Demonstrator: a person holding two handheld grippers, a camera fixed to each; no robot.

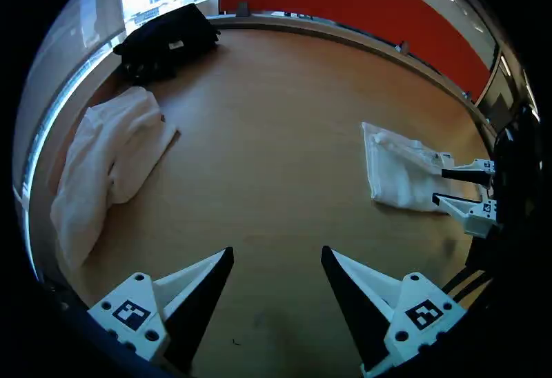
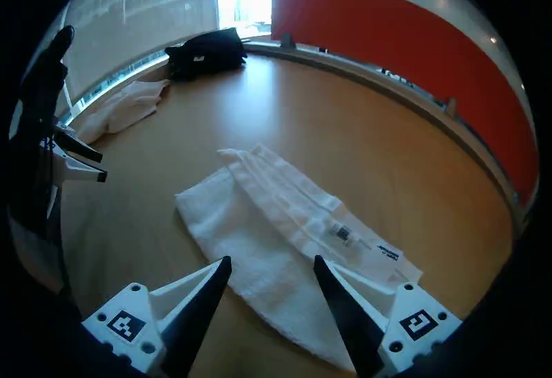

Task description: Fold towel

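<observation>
A white towel (image 2: 276,230) lies partly folded on the wooden table, a narrower layer with a label lying across a wider one. My right gripper (image 2: 271,262) is open right at its near edge, fingers apart over the cloth without pressing it. In the left gripper view the same towel (image 1: 397,167) sits at the right, with the right gripper (image 1: 455,186) open at its edge. My left gripper (image 1: 277,254) is open above bare table wood, well away from the towel. It appears in the right gripper view as the left gripper (image 2: 88,164) at the far left.
A second white towel (image 1: 103,164) lies crumpled near the table's left edge, seen also as the crumpled towel (image 2: 127,105). A black bag (image 1: 165,40) sits at the far corner by the window. A red partition (image 1: 359,5) lines the table's far side.
</observation>
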